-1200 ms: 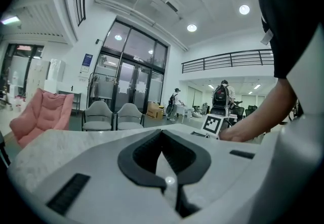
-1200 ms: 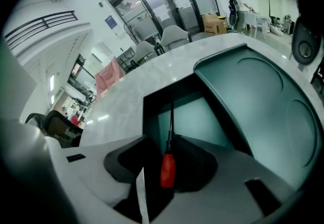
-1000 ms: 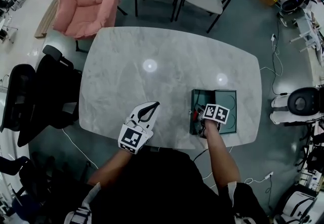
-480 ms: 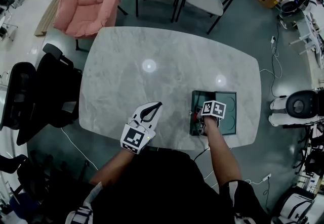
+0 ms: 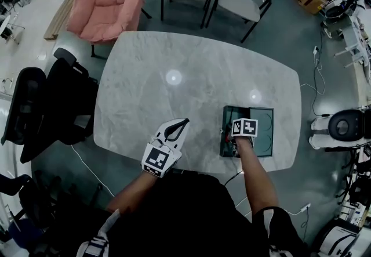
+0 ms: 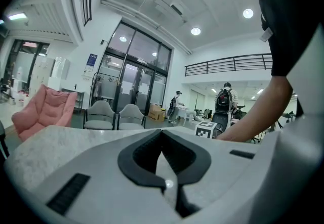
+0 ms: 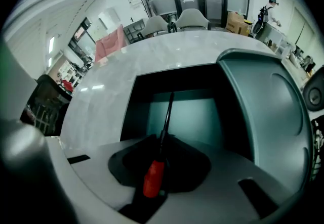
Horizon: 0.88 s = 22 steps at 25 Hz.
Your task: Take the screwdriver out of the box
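at the near edge of the worktop (image 5: 191,58) the left hand-held gripper (image 6: 162,134) lies almost level, jaws together with nothing in them. it is well apart from the box (image 7: 129,112), so the right hand is the one that matters here.

the right hand-held gripper (image 7: 163,142) points steeply down into the open box, which stands at the near right corner of the worktop. its jaws have just been closing, and the right gripper view shows them clamped on the red handle of the screwdriver (image 7: 154,177). the handle sits deep in the slot between them.

from that grip the dark shaft runs straight out ahead of the jaws, leaning only slightly. its tip ends low in the box, close to the far wall. the long axis therefore lies nearly along the line the jaws point, not across it.

the opened lid (image 7: 263,112) lies to the right of the cavity.

the tool is gripped but not yet out. the lift probably has to go back along the shaft, up and toward the person, so the tip clears the box's walls.
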Available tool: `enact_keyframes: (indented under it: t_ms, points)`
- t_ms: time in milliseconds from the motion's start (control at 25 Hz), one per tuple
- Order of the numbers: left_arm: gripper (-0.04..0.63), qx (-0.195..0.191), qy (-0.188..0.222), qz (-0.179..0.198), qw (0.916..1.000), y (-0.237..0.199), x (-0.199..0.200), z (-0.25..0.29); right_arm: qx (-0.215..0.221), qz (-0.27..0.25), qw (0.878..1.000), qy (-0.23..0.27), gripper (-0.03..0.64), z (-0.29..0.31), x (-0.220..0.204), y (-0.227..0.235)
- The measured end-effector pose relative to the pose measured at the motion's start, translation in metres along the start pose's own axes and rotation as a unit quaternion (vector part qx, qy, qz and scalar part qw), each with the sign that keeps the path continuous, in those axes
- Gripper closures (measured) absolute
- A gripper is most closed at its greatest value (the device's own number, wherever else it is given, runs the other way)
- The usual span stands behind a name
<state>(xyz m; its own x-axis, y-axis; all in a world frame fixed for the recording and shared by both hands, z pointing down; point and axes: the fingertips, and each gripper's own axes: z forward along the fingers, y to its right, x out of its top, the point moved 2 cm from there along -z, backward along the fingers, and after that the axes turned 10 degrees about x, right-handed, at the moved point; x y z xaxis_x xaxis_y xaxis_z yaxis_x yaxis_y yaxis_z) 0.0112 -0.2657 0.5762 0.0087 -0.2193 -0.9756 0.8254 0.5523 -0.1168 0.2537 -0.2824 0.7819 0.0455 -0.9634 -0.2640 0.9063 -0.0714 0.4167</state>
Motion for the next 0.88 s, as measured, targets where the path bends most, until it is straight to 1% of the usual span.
enact_keyframes:
  t_ms: [120,280,400,480,560,680,800,880]
  points:
    - [0.589,-0.002,0.003,0.004,1.0000,0.003,0.001,0.000,0.011,0.021,1.000,0.008,0.537,0.000,-0.002,0.003]
    - [0.589,-0.003,0.005,0.005,1.0000,0.003,0.003,-0.002,0.014,0.046,0.998,0.032,0.540,-0.004,-0.003,0.004]
    - [0.589,-0.002,0.003,0.007,1.0000,0.002,0.003,-0.002,0.020,0.055,0.997,0.055,0.540,-0.010,-0.006,0.001]
    - [0.589,-0.001,0.004,0.006,1.0000,0.004,0.006,0.001,0.026,0.050,0.995,0.079,0.540,-0.018,-0.006,-0.003]
    - [0.589,-0.005,0.005,0.005,1.0000,0.008,0.007,0.003,0.025,0.026,0.993,0.110,0.540,-0.030,-0.003,-0.010]
    - [0.589,-0.013,0.005,0.012,0.9998,0.015,0.008,0.004,0.004,-0.035,0.988,0.151,0.540,-0.046,0.002,-0.022]
    - [0.589,-0.017,0.003,0.015,0.9997,0.018,0.006,0.005,-0.027,-0.098,0.977,0.185,0.541,-0.063,0.009,-0.033]
    - [0.589,-0.020,0.001,0.018,0.9996,0.021,0.006,0.005,-0.041,-0.129,0.969,0.209,0.541,-0.075,0.015,-0.039]
